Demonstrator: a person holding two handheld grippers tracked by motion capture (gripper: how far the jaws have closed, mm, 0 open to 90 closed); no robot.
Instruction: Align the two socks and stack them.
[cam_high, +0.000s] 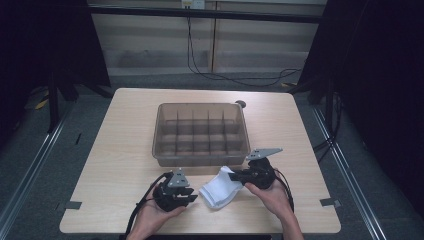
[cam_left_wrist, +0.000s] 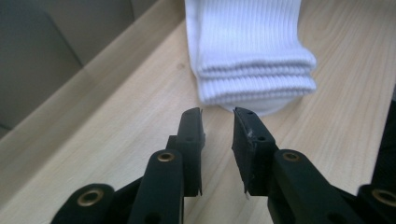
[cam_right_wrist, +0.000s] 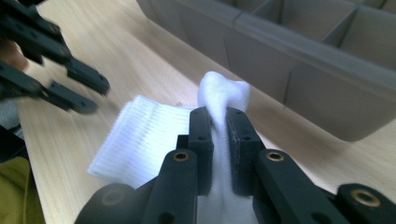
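A folded white sock (cam_high: 217, 192) lies on the wooden table near its front edge, between my two grippers. My right gripper (cam_high: 234, 176) is shut on the sock's right end, and in the right gripper view a bunch of white fabric (cam_right_wrist: 219, 93) sticks up past its black jaws (cam_right_wrist: 218, 112). My left gripper (cam_high: 194, 195) rests just left of the sock. In the left gripper view its jaws (cam_left_wrist: 218, 112) stand a little apart with nothing between them, and the ribbed cuff of the sock (cam_left_wrist: 254, 77) lies just beyond the tips. The left gripper (cam_right_wrist: 95, 97) also appears at the upper left of the right gripper view.
A translucent grey bin (cam_high: 200, 159) divided into several compartments stands in the middle of the table (cam_high: 125, 150), just behind the sock; its near wall (cam_right_wrist: 327, 102) is close to my right gripper. Dark stands and cables surround the table.
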